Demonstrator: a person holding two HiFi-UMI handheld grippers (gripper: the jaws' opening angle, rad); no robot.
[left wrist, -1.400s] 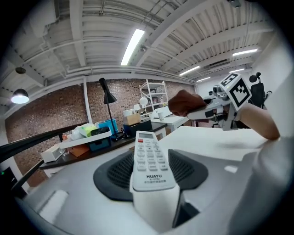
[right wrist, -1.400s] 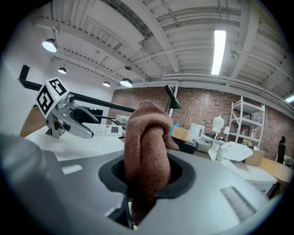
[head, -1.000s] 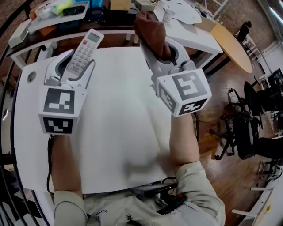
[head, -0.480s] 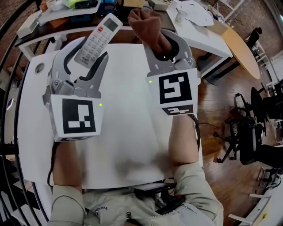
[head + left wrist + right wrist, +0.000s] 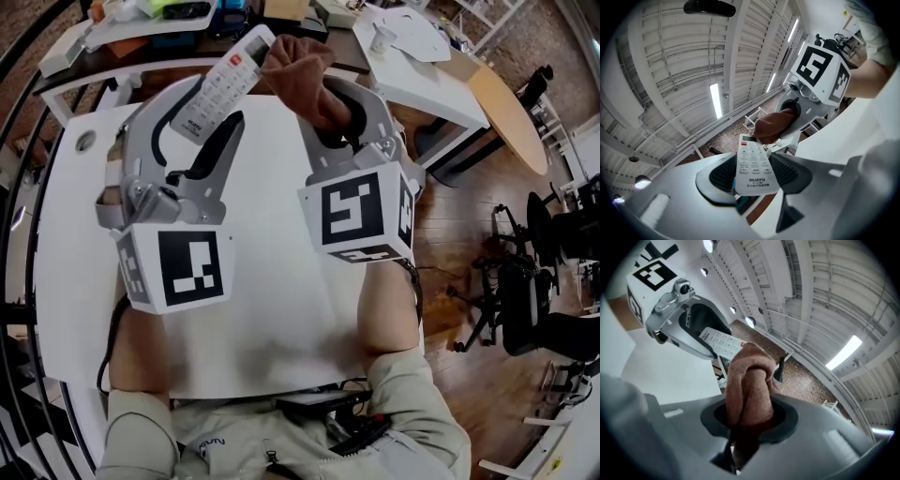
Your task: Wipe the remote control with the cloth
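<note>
Two hand-held claws raised above a white worktop (image 5: 272, 309), head view and both gripper views.

**Writing.** The remote control (image 5: 753, 165) is white, with rows of pale buttons and one red button at its display end. The brand "HUAYU" is printed below the buttons. The finer line under it is too small to read. Each claw carries a cube with black-and-white square markers, left (image 5: 178, 267) and right (image 5: 361, 216).

**Left claw** (image 5: 202, 122). Its jaws are pressed on the remote control's lower half, one dark pad on each long side. The remote stands clear of the worktop. It slants away from the person, with its display end leaning towards the right claw. The left forearm (image 5: 141, 366) reaches forward from the bottom edge.

**Right claw** (image 5: 342, 117). Its jaws pinch a bunched brown cloth (image 5: 305, 80), which fills the gap between the pads and bulges past the tips. The tip of the cloth lies against the remote's display end. The right forearm (image 5: 389, 300) is bare below a pale sleeve.

**Containers.** On a bench beyond the worktop, a shallow white tray (image 5: 94, 39) holds a yellow-green item and a dark one, neither identifiable. A small white cup (image 5: 380, 37) stands on the neighbouring table. Its contents are not visible.
</note>
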